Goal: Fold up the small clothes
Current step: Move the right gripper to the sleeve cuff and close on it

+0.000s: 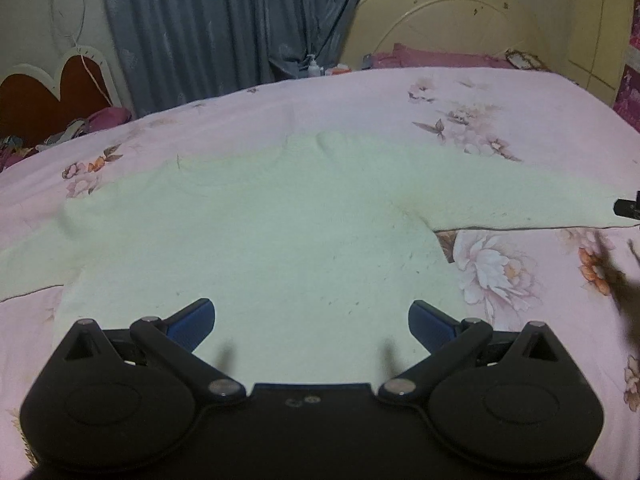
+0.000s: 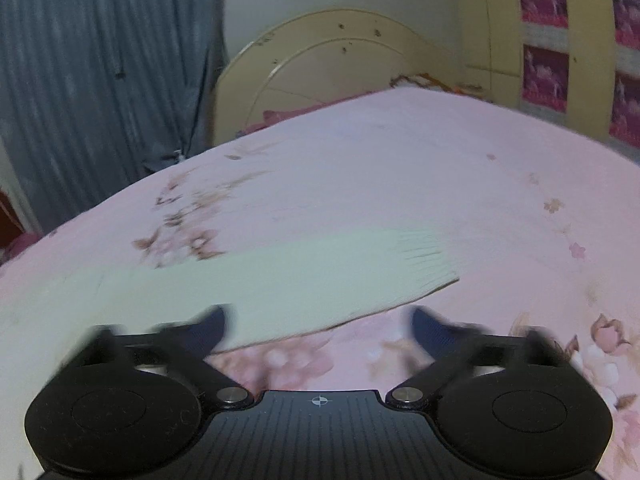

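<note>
pale green knit sweater (image 1: 256,240) is lying flat on the floral bedsheet (image 1: 500,100), unfolded, both the left gripper (image 1: 311,322) and right gripper (image 2: 318,326) hovering wide open and empty, the latter likely needing to pinch the ribbed sleeve cuff (image 2: 420,264).

The pale green knitted sweater (image 1: 256,232) looks soft, fuzzy and matt, its cuff (image 2: 420,260) ribbed. The pink floral cotton bedsheet (image 1: 500,100) is smooth cloth. The left gripper (image 1: 311,322) is matt black plastic with shiny metal pivots and blue textured fingers (image 1: 192,324).
</note>
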Demonstrator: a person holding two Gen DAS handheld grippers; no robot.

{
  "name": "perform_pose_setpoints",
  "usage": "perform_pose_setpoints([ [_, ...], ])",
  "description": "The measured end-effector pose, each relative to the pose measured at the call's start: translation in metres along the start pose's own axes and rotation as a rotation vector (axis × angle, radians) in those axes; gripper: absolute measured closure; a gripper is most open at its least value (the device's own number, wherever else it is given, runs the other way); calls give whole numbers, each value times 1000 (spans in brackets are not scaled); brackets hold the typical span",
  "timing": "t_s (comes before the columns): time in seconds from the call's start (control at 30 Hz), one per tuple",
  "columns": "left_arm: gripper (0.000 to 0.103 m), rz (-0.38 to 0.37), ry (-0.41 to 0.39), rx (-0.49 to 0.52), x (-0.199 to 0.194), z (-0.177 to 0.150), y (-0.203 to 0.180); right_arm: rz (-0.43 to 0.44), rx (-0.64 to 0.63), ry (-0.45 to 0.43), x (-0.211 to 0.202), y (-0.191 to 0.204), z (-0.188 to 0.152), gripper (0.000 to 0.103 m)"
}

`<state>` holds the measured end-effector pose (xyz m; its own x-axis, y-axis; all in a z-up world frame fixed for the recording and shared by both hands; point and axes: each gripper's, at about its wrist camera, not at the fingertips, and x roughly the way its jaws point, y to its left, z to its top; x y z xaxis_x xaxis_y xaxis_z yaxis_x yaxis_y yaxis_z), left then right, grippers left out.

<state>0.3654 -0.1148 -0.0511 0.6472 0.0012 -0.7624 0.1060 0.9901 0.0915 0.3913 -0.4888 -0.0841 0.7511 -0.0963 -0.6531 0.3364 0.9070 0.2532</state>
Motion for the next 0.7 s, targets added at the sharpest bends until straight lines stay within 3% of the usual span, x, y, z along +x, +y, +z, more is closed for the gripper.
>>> perform_pose_setpoints([
  [0.27,0,5,39,-65,16,11,2,-20,177,29,33,-57,12,40],
  [0.3,0,5,40,-65,17,12,1,-24,199,32,36,-62,13,50],
  [0.37,0,2,37,-63,19,15,0,-17,251,32,41,-73,15,57],
  [0.57,0,31,14,-58,20,16,1,5,308,17,43,-88,19,63],
  [0.6,0,31,12,-56,19,16,2,0,311,15,44,-90,19,74],
  [0.7,0,37,13,-40,18,14,9,-3,359,4,44,-99,18,88],
])
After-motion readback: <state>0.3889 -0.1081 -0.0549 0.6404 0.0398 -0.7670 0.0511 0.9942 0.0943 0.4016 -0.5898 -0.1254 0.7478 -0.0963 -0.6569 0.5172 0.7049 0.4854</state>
